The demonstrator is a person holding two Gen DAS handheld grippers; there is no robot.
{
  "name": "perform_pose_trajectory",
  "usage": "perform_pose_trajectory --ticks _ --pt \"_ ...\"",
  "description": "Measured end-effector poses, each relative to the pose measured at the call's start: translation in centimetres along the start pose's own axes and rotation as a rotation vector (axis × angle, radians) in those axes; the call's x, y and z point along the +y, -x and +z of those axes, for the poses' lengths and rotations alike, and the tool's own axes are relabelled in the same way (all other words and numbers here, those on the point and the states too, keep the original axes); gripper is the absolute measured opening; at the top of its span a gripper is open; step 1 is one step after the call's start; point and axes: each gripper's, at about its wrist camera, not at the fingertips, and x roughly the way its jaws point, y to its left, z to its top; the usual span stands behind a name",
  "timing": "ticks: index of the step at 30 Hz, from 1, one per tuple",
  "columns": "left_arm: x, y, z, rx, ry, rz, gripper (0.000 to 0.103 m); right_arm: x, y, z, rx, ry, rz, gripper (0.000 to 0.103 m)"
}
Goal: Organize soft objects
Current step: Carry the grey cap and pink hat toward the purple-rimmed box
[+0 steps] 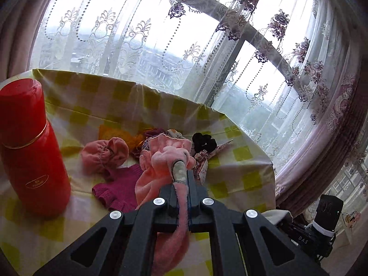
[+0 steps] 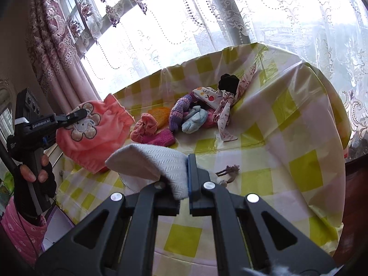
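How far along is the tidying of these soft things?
Nothing looks sorted yet. In hand: the left claw holds up a pink flower cap, the right claw grips a white cloth. Left: the pile of knits still lies jumbled on the checked tablecloth.

The counter [image 2: 287, 124] wore a glossy plastic sheet, checked yellow and white, creased and throwing back the window light. The red flask [image 1: 30, 142] looked smooth and shiny, with a thin gold metallic band. The pink hat [image 2: 96, 133] was soft fleecy cloth with a stitched flower patch. The white cloth [image 2: 156, 163] showed a ribbed, herringbone weave, matt. The magenta piece [image 1: 119, 191] was coarse knit, and the purple scarf [image 2: 179, 112] chunky knit as well. The tongs [image 1: 181, 172] were matt black plastic with bright metal screw heads. The sheer curtain [image 1: 161, 53] was thin lace with embroidered flowers.
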Motion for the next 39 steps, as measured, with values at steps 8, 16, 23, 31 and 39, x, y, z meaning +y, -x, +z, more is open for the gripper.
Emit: perform_pose_trajectory --ticks 8,16,23,31,39 --pt "0.2 4.0 -3.0 -0.007 -0.035 0.047 0.004 3.4 2.3 1.5 -0.056 0.067 0.031 0.006" --pt "-0.5 8.5 -4.4 -0.083 -0.129 0.185 0.004 7.4 4.4 2.1 -0.106 0.152 0.078 0.006" --pt "-0.3 12.0 -5.1 -0.143 -0.158 0.245 0.004 10.6 5.3 1.9 -0.124 0.216 0.140 0.006" --pt "-0.4 14.5 -6.8 -0.169 -0.195 0.303 0.004 14.7 6.4 1.3 -0.138 0.301 0.216 0.006" --pt "0.5 17.1 -9.5 -0.157 -0.217 0.374 0.004 18.5 6.1 -0.1 -0.106 0.374 0.300 0.006"
